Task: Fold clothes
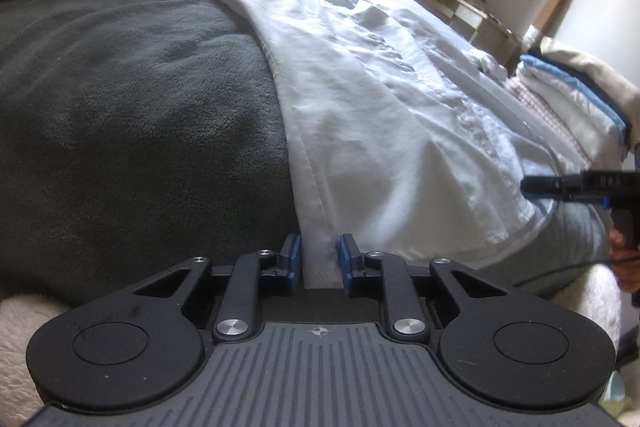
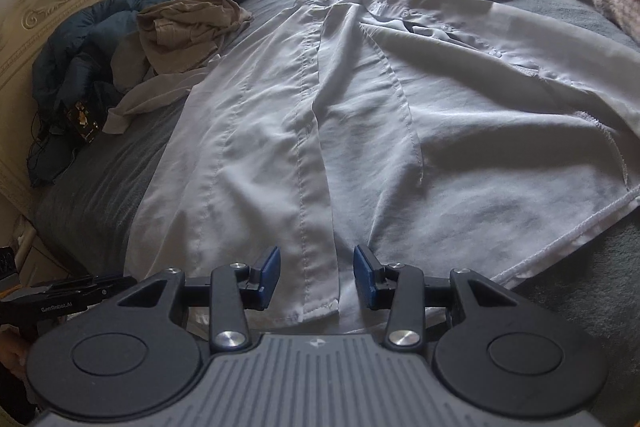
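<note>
Left gripper point(image 1: 319, 264) low at near edge of bed point(image 1: 120, 115), level, jaws parted, narrow gap, white shirt point(image 1: 380, 107) hem strip between pads; contact unclear, no clamp seen. Right gripper point(image 2: 316, 277) low at hem too, jaws released, wider gap, button placket between them. Shirt spread flat, front up, collar far, wrinkled, right side rumpled. Far left: beige garment point(image 2: 188, 31) crumpled, teal duvet point(image 2: 120, 11). Sleeves partly hidden. Folded stack point(image 1: 568, 99) far right, cut off.
</note>
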### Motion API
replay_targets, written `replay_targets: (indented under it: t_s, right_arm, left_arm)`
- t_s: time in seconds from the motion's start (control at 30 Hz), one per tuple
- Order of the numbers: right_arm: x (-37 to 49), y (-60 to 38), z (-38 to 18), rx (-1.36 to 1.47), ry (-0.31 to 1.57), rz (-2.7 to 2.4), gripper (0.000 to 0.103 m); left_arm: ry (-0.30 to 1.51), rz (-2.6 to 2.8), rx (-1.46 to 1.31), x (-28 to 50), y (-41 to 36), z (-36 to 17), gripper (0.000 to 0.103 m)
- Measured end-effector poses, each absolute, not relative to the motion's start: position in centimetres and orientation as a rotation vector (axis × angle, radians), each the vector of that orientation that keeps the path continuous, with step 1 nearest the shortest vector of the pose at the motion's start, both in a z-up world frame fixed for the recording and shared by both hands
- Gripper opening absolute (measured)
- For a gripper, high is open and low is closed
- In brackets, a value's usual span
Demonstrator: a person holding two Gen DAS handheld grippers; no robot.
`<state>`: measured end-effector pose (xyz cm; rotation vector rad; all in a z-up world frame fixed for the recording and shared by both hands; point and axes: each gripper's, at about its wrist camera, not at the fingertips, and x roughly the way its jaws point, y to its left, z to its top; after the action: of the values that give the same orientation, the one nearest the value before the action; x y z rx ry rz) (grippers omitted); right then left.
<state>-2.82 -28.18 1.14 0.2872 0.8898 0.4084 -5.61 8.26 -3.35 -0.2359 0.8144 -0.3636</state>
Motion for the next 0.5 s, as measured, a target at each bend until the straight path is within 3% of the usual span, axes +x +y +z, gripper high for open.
replay_targets:
  t_s: [0.07,0.3,0.33,0.37,0.4,0.47,0.5]
  right_arm:
    - [-3.0,-28.4,1.2,0.293,0.89,0.41,0.043]
    - [-2.7,-28.3,0.7,0.28,0.896,0.411,0.042]
    - [-2.8,-28.1,0.7,0.274,0.892,0.411,0.042]
    - [-2.9,-28.0,0.7,0.266,0.887,0.411,0.036]
    - [-2.9,-27.9,0.8,0.259,0.883,0.411,0.019]
    - [-3.0,-28.0,0.8,0.271,0.886,0.405,0.003]
    - [-3.1,-28.2,0.9,0.279,0.886,0.403,0.001]
  left_arm:
    - [0.811,-0.362,-0.215,-5.8,8.0,-3.2,0.043]
    - [0.792,-0.349,-0.149,-5.4,6.6,-3.5,0.042]
    - [0.792,-0.345,-0.158,-5.3,6.7,-3.5,0.03]
    - [0.794,-0.342,-0.175,-5.2,6.9,-3.5,0.013]
    - [0.802,-0.343,-0.21,-5.1,7.3,-3.6,0.007]
    - [0.824,-0.351,-0.309,-4.8,8.5,-3.8,0.0]
    - [0.829,-0.357,-0.345,-4.9,9.0,-3.8,0.0]
